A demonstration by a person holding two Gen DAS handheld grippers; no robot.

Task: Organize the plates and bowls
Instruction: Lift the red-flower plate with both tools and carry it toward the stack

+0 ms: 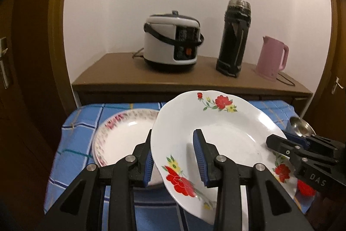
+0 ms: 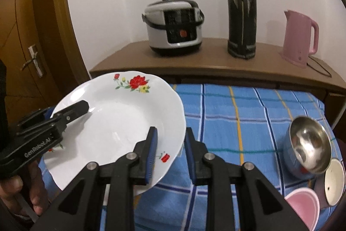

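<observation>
A white plate with red flowers (image 1: 218, 129) (image 2: 112, 120) hangs tilted above the blue checked tablecloth (image 2: 233, 118), held from two sides. My left gripper (image 1: 174, 143) is shut on its left rim, one finger under and one over; in the right wrist view it (image 2: 81, 108) reaches in from the left. On the plate's right rim my right gripper (image 2: 170, 139) is shut as well, and it shows as a black clamp (image 1: 277, 141) in the left wrist view. A second plate with a pink patterned rim (image 1: 121, 133) lies on the cloth beneath and to the left.
A steel bowl (image 2: 309, 144) (image 1: 299, 126) lies tipped at the table's right edge, with a pink bowl (image 2: 302, 207) and a round white-lined dish (image 2: 335, 181) beside it. Behind, a wooden cabinet (image 2: 216, 64) carries a rice cooker (image 1: 173, 42), a black flask (image 1: 234, 36) and a pink kettle (image 1: 272, 57).
</observation>
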